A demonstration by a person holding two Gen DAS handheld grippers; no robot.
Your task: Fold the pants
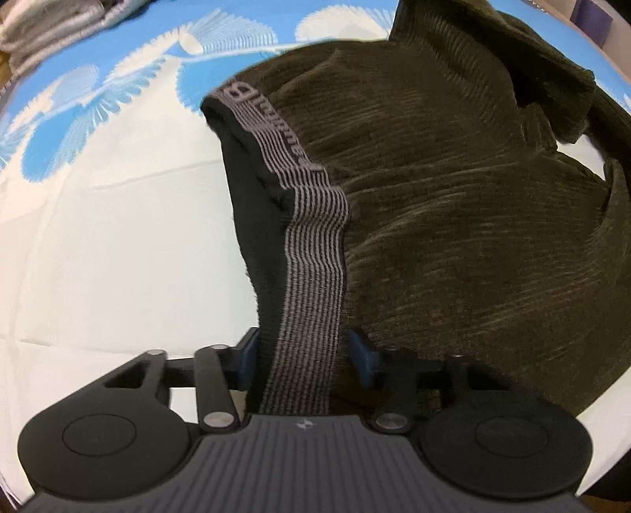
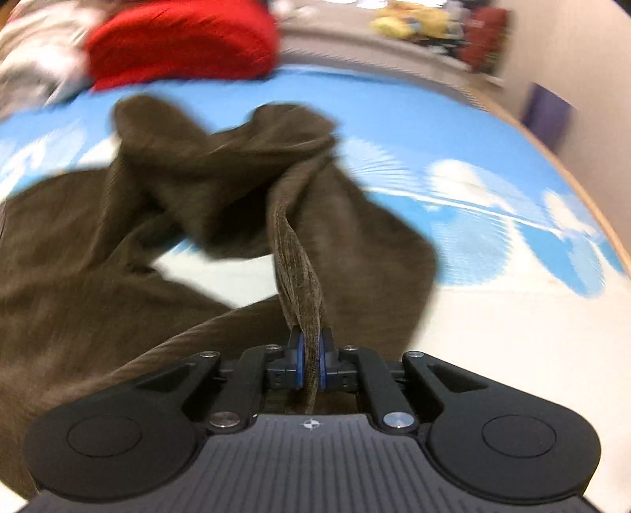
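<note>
One pair of brown pants is seen, with one striped waistband counted on it; in the right wrist view two bunched leg ends are made out, though blur leaves the count unsure. Two grippers are counted, the left gripper and the right gripper, each with two blue pads. One blue-and-white sheet is spread beneath. One red item and one pale folded pile are counted at the far edge. A cluster of yellow and dark things is too blurred to be counted.
</note>
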